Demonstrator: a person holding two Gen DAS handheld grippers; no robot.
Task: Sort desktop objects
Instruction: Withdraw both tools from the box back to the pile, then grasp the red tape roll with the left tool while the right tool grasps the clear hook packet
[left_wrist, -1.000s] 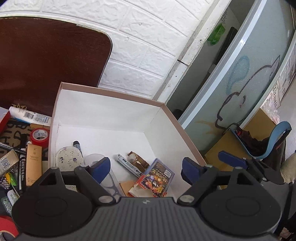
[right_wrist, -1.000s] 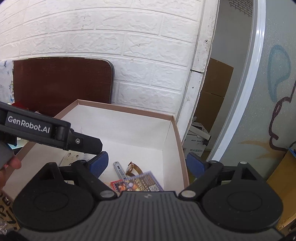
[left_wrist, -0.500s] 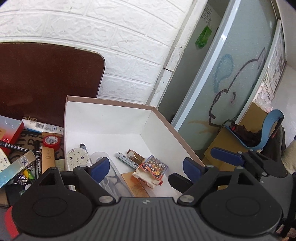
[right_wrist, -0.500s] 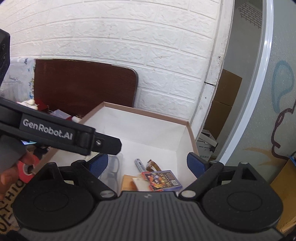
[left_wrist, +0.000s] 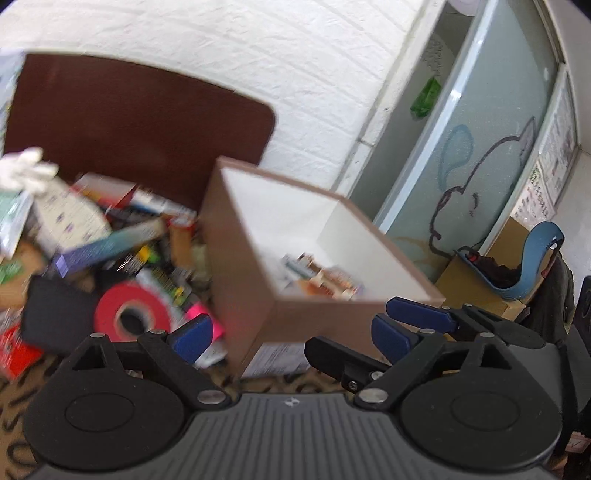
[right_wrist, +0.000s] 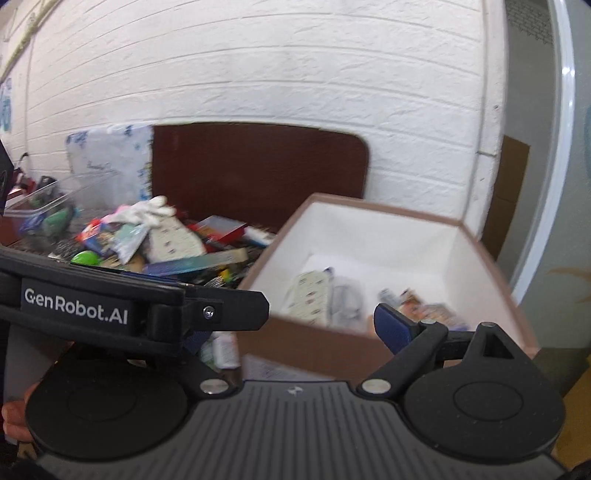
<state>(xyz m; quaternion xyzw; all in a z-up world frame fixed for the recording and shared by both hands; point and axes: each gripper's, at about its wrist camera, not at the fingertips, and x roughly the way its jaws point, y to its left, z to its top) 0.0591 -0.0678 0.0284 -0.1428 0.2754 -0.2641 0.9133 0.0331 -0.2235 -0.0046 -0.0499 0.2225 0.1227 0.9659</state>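
Beside blurred clutter (left_wrist: 110, 251), brown, white-lined box (left_wrist: 240, 273), seemingly part-filled.

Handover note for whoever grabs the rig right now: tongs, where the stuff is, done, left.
Left tongs: empty, jaws opening.
Right tongs: open, nothing between the pads.
Box: brown outside, white inside, on the right of the desk; already holds a few small items, too blurred to name.
Pile left of the box: red tape roll, white glove, cartons, a green ball.
Left to do: the pile is unsorted.
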